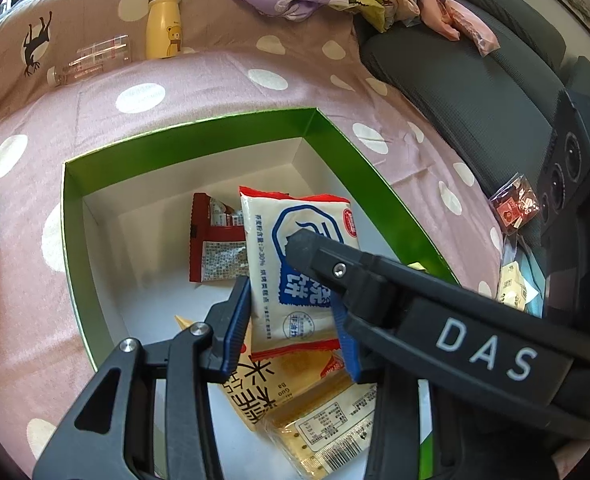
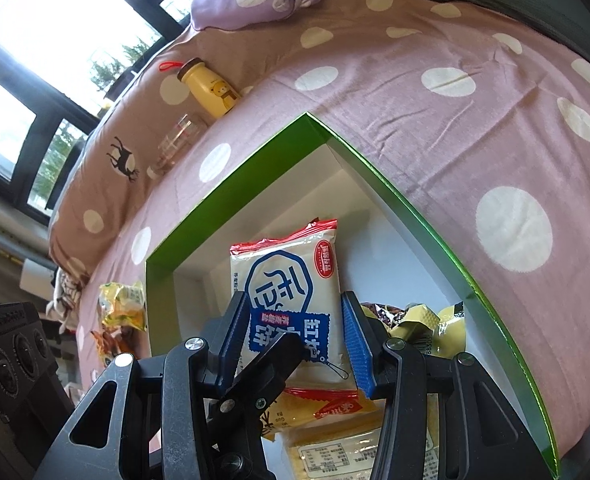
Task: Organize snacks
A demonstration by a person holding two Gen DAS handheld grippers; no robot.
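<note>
A white snack packet (image 1: 295,216) with a blue logo and red ends hangs over the open green box (image 1: 191,124). My left gripper (image 1: 291,300) has its blue pads pressed on both long edges of the packet. My right gripper (image 2: 293,300) grips the same packet (image 2: 283,272) in the same way. One black finger (image 1: 307,252) of the right gripper crosses over the packet in the left wrist view. A left finger (image 2: 279,360) crosses it in the right wrist view. In the box lie a red packet (image 1: 215,240), a yellow packet (image 1: 263,384) and a clear cracker pack (image 1: 327,432).
The box (image 2: 231,184) sits on a pink polka-dot sheet (image 1: 199,80). A yellow bottle (image 1: 163,28) and a clear bottle (image 1: 91,60) lie behind it. Loose snack bags (image 2: 121,304) lie left of the box. A small red packet (image 1: 515,204) rests by the grey cushion (image 1: 455,92). Gold wrappers (image 2: 427,320) fill the box's right side.
</note>
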